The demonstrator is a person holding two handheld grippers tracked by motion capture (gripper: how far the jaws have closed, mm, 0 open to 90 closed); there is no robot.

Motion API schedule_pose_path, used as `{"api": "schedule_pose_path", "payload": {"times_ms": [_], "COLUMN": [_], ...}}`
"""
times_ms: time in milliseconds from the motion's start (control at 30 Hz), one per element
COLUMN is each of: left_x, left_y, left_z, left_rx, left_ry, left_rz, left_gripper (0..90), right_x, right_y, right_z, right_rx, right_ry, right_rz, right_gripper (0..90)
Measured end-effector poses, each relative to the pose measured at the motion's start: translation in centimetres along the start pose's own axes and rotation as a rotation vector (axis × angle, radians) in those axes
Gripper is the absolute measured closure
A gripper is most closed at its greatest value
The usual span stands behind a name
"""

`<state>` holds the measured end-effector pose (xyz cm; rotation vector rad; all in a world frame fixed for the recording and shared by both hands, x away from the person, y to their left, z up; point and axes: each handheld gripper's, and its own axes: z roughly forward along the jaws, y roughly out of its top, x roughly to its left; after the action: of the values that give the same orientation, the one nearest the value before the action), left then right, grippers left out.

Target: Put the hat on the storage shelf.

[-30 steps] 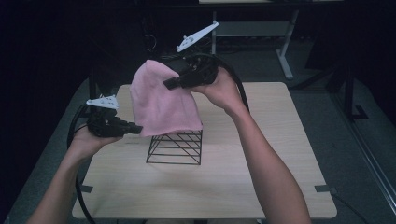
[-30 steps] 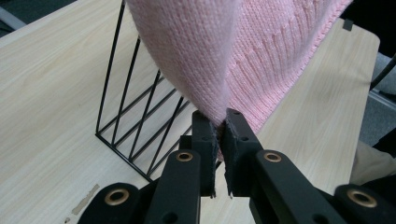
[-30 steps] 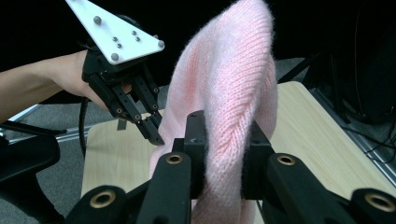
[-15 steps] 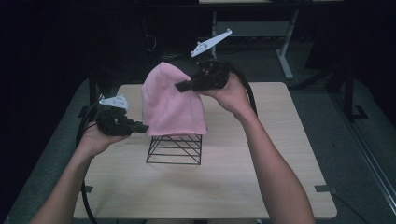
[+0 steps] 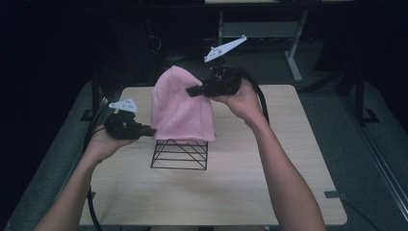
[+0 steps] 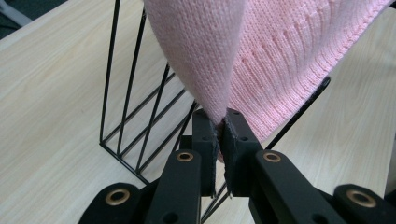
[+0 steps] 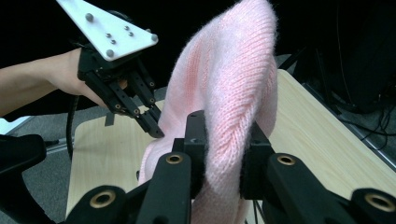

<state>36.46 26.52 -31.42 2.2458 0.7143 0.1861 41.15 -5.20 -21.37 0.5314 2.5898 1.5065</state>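
A pink knitted cloth (image 5: 179,109) hangs between my two grippers above a black wire rack (image 5: 180,154) on the wooden table (image 5: 269,192). My left gripper (image 5: 150,130) is shut on the cloth's lower left edge (image 6: 219,93), with the rack's wires (image 6: 135,116) just behind it. My right gripper (image 5: 189,90) holds the cloth's top, and its jaws are shut on a thick fold of the knit (image 7: 233,135). The right gripper view also shows the left gripper (image 7: 156,130) pinching the cloth's far side. The cloth's bottom hem lies over the rack's top.
The wire rack stands near the middle of the table. A desk frame (image 5: 293,53) and dark floor lie beyond the far edge. Bare tabletop spreads in front of the rack and to its right.
Both grippers have shifted to the right with the cloth, and the right one has risen a little. The cloth now hangs more squarely over the rack.
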Motion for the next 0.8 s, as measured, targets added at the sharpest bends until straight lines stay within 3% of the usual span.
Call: {"api": "schedule_pose_path", "payload": {"times_ms": [467, 800], "left_x": [-0.7, -1.0], "left_y": [-2.0, -3.2], "left_z": [-0.7, -0.3], "left_rx": [-0.003, 0.011], "left_ry": [0.045, 0.060], "left_rz": [0.026, 0.025], "left_gripper": [84.9, 85.2], "right_x": [1.7, 2.2], "right_y": [0.3, -0.6], "right_z": [1.9, 2.5], "right_rx": [-0.010, -0.010], "right_ry": [0.064, 0.099], "right_rz": [-0.032, -0.026], "right_gripper": [76.5, 75.7]}}
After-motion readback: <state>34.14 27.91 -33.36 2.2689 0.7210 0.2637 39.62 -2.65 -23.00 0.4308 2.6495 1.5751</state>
